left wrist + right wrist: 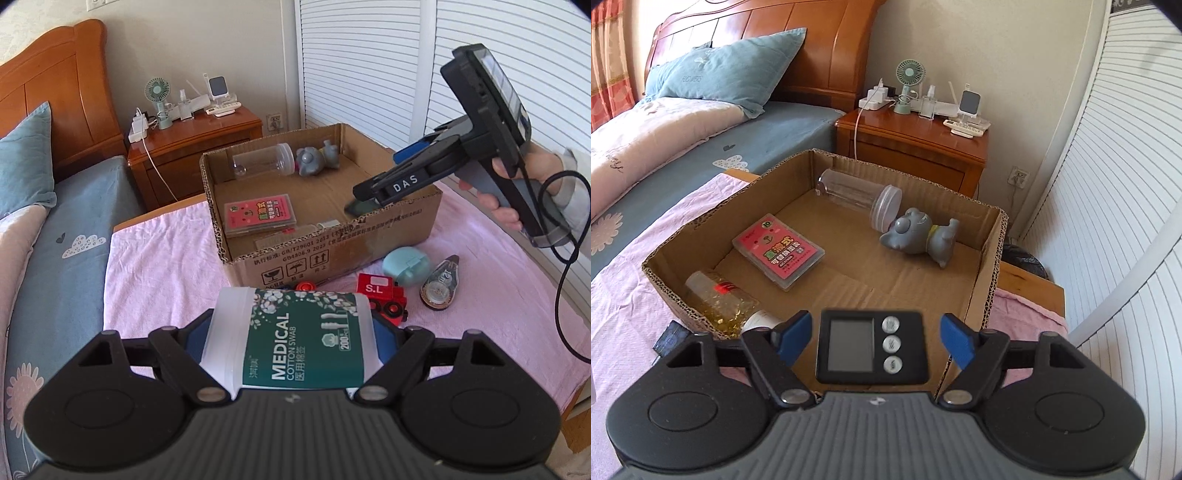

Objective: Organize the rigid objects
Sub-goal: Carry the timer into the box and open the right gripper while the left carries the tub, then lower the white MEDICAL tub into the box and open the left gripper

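White plastic tub of medical cotton swabs with a green label (pixel 295 339), clamped between the blue pads of the left gripper (pixel 295 332). The tub lies crosswise to the grip: its long axis runs forward along the fingers, its far end toward the brown corrugated cardboard box (pixel 424 221) ahead, its near end against the gripper body. Gripping across the narrow width probably keeps the rigid tub from rolling while it is carried.

Small black digital timer with a grey screen and three round buttons (pixel 872 347), lying flat between the fingers of the right gripper (pixel 875 341), over the box's near edge. The jaws stand apart with a visible gap on each side, so the pads do not press it; this reads as a release into the box. Screen faces up, buttons to the right-hand finger.

Beyond the right fingertips: a pink flat card case (pixel 778 255), a clear cylindrical jar lying on its side (pixel 857 199), a grey toy animal (pixel 918 236).

Right of the left fingers, on the pink cloth (pixel 155 280): a red toy train (pixel 384 295), a pale blue oval case (pixel 406 266), a correction-tape dispenser (pixel 439 282), not yet boxed.
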The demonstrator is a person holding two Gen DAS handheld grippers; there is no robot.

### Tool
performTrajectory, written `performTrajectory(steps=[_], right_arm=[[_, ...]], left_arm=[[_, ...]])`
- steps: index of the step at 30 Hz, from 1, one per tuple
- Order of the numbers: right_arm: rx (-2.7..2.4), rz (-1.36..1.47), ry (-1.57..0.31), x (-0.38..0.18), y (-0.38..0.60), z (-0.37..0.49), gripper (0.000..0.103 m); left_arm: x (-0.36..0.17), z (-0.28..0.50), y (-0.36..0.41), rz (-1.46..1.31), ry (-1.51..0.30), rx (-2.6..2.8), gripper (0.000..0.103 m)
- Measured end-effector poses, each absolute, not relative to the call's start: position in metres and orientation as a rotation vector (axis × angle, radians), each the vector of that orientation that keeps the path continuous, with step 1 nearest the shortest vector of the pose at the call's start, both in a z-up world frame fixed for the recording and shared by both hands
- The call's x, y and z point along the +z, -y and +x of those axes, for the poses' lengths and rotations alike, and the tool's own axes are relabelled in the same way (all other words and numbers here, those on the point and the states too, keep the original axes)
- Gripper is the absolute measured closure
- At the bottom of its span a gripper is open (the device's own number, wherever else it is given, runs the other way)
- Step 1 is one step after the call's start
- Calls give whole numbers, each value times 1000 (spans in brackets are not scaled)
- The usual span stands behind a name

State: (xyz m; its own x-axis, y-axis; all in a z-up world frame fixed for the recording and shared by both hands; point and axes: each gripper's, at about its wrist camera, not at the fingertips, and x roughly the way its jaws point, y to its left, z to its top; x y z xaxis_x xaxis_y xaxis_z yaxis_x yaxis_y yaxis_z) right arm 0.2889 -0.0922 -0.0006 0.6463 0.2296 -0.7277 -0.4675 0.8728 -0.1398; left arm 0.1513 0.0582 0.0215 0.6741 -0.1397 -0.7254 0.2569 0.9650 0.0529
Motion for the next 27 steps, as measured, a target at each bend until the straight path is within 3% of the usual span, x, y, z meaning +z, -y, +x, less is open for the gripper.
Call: performTrajectory(steps=[6,19,27], right_arm=[[364,-273,-752,17,108,272,0],[144,-272,-787,40,140,179,0],[125,-151,-773,41,171,153,0]], left_arm=[[30,170,-55,170,-793,-234,20],[61,259,-11,200,-806,-288,20],[46,327,31,183,-902,-279,20]])
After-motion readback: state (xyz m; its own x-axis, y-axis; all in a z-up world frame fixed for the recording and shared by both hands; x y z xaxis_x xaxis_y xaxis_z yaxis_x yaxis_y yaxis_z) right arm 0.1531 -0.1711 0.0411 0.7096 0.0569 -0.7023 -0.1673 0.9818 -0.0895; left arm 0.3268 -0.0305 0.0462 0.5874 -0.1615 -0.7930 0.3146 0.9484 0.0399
